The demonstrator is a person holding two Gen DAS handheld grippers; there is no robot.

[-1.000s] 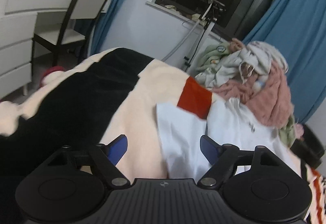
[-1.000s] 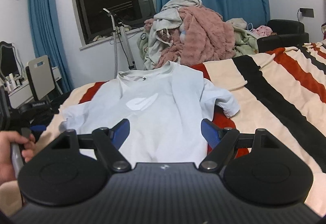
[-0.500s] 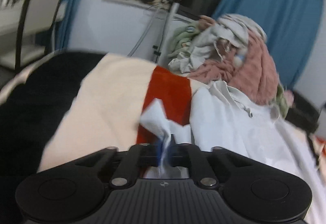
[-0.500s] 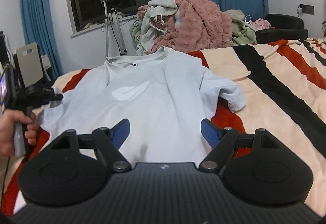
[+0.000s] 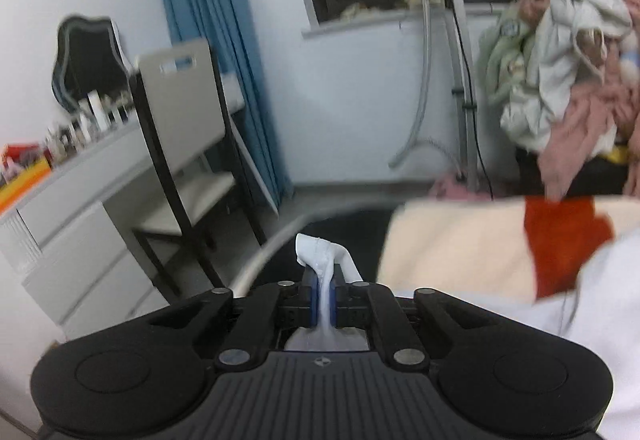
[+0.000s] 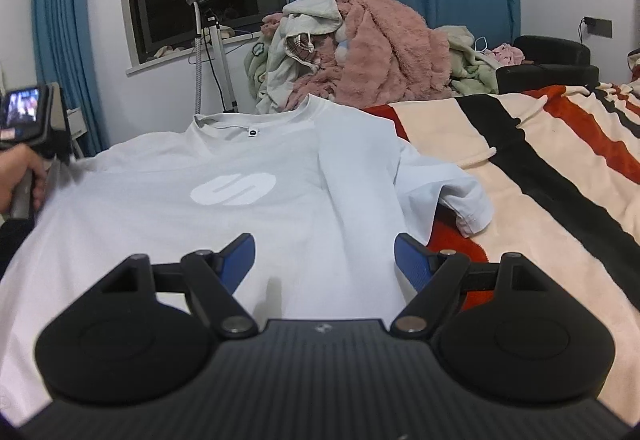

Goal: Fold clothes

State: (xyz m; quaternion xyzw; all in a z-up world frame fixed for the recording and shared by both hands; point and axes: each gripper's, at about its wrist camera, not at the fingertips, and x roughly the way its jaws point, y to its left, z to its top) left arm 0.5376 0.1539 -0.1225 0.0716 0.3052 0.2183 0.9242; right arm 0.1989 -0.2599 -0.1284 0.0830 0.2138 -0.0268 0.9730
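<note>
White cloth is pinched tight in the left gripper: it is a sleeve of the t-shirt, which lies flat on the striped blanket. The right gripper hangs spread wide above the hem. Pull the sleeve gently so nothing bunches up.

no readable text, white logo mark on t-shirt
</note>
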